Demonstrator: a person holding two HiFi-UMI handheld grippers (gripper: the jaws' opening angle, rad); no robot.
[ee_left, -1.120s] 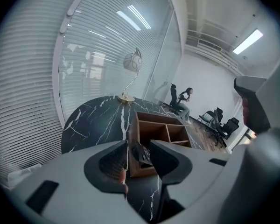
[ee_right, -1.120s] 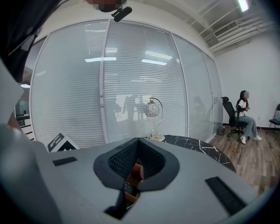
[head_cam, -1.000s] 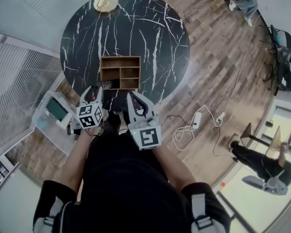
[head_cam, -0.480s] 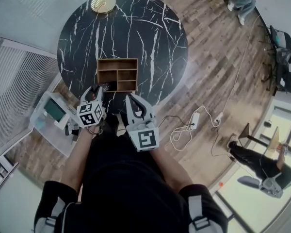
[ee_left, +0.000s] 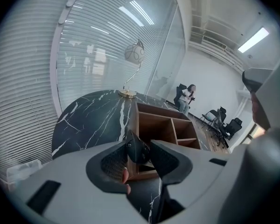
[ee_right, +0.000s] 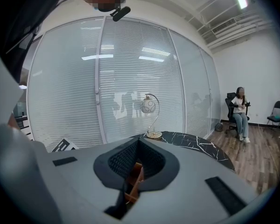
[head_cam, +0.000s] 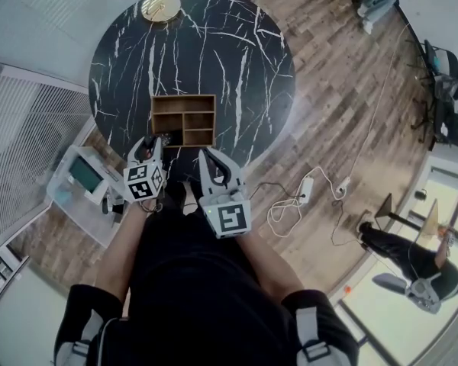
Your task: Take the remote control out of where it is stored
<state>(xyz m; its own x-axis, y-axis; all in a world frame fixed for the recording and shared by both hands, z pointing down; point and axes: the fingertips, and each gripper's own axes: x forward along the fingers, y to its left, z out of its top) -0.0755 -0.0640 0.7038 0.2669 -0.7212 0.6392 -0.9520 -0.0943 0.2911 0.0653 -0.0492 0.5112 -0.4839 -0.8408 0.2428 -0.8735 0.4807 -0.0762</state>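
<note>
The black remote control [ee_left: 136, 149] is clamped between the pads of my left gripper [ee_left: 139, 148], which is shut on it. In the head view the remote [head_cam: 165, 138] pokes out beside my left gripper [head_cam: 146, 145], just outside the near left corner of the wooden organizer box [head_cam: 185, 119]. The box [ee_left: 164, 124] stands on the round black marble table [head_cam: 237, 59], and its compartments look empty. My right gripper [head_cam: 206, 155] hovers at the table's near edge, right of the left one. Its jaws [ee_right: 138, 146] are shut with nothing held.
A lamp with a gold base [head_cam: 162, 4] stands at the table's far edge. A white device [head_cam: 84, 175] sits low at the left. A power strip with cables [head_cam: 309, 189] lies on the wooden floor to the right. People sit at the far right.
Almost nothing differs. The view has shifted slightly, and both grippers stay near the table's near edge, with the left one still shut on the remote.
</note>
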